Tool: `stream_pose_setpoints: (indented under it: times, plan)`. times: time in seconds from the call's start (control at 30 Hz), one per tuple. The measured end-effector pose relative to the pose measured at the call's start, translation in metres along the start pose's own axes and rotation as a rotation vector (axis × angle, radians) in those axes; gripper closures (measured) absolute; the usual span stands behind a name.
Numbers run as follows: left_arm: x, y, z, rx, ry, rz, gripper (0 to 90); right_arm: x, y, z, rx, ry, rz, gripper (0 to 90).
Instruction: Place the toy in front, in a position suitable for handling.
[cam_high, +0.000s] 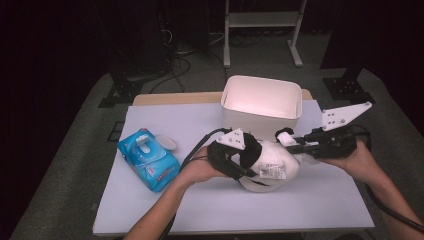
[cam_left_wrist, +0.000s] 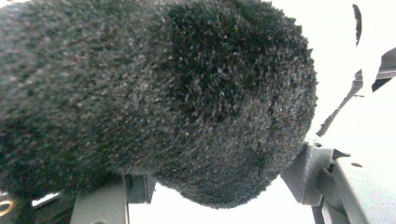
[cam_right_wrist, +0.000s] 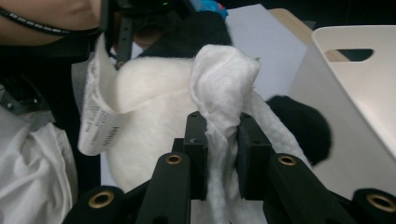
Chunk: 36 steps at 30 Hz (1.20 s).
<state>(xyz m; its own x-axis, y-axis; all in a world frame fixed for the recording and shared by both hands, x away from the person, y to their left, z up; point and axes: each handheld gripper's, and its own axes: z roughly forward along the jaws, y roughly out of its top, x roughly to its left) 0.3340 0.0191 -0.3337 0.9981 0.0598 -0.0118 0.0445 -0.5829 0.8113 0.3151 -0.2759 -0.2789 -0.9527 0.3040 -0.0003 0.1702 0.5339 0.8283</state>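
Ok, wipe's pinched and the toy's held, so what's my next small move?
Probably press the wet wipe in the right gripper onto the plush panda's white body and rub: the wipe hangs just at the fur, and the left gripper steadies the toy by a black limb.

The left forearm comes in from the bottom edge and angles right, its hand wrapped round the left claw (cam_high: 239, 159), whose jaws stand part-closed against dark fur; the right forearm enters from the lower right. Its right claw (cam_right_wrist: 222, 140) points left, jaws pinched tight on white cloth.
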Motion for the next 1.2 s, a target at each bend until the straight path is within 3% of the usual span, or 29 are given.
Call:
stream_pose_setpoints:
  times: [0.13,0.43,0.6,0.73,0.9,1.2]
  plan:
    - [-0.001,0.000,0.000,0.002,-0.002,0.008,37.9,0.003,0.002,-0.002,0.019,-0.010,-0.021,76.1]
    - [-0.004,0.001,0.001,0.010,-0.014,0.029,37.7,-0.018,0.007,-0.009,0.032,-0.086,0.016,76.0]
    - [-0.002,-0.001,-0.001,0.005,-0.011,0.011,37.6,-0.022,0.007,-0.006,0.019,-0.082,0.025,75.9]
    - [0.001,-0.003,-0.002,-0.009,-0.002,-0.013,37.4,-0.021,-0.003,-0.010,0.021,-0.080,0.046,75.9]
    - [0.000,-0.002,0.000,-0.004,-0.005,-0.003,37.2,-0.016,-0.020,-0.014,0.015,-0.073,0.074,75.9]
    - [-0.002,0.004,0.003,0.014,0.001,0.005,37.0,0.000,0.007,0.001,0.032,-0.028,-0.032,75.8]
